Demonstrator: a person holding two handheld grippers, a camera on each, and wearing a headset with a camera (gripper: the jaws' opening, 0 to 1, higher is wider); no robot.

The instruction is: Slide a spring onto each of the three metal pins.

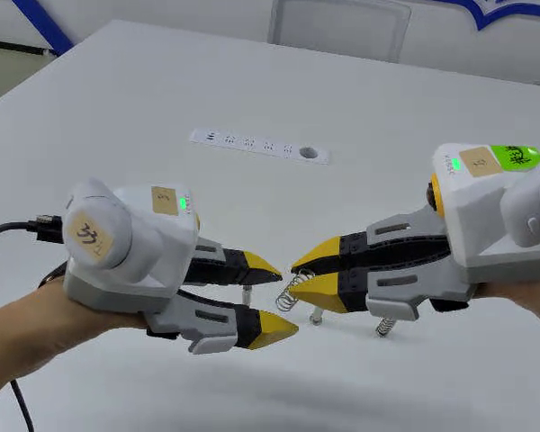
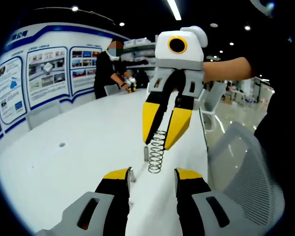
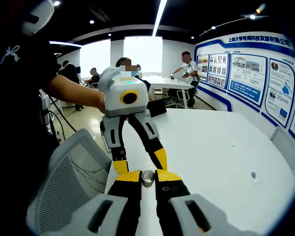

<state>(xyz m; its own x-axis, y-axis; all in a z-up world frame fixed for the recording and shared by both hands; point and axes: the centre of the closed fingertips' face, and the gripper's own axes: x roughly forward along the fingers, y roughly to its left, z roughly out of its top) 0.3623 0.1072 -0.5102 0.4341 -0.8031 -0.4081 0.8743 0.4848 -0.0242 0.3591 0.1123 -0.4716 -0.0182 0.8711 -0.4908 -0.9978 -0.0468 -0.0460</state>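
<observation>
Pinching a spring [image 1: 290, 292] in the jaws of the right gripper [image 1: 295, 277], tilted low over the white worktop [image 1: 162, 117], right between a first bare pin [image 1: 247, 294] and a second bare pin [image 1: 317, 315]. Facing it with the left gripper [image 1: 283, 299], jaws spread wide, holding nothing. Off under the right gripper, a third pin [image 1: 385, 326] already sleeved in a spring.

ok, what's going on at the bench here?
A person is working with two handheld grippers. The right gripper has its fingers shut on a spring, held low near the white table between a bare pin and a second bare pin. The left gripper faces it, open and holding nothing. The third pin, further right, seems to carry a spring already.
</observation>
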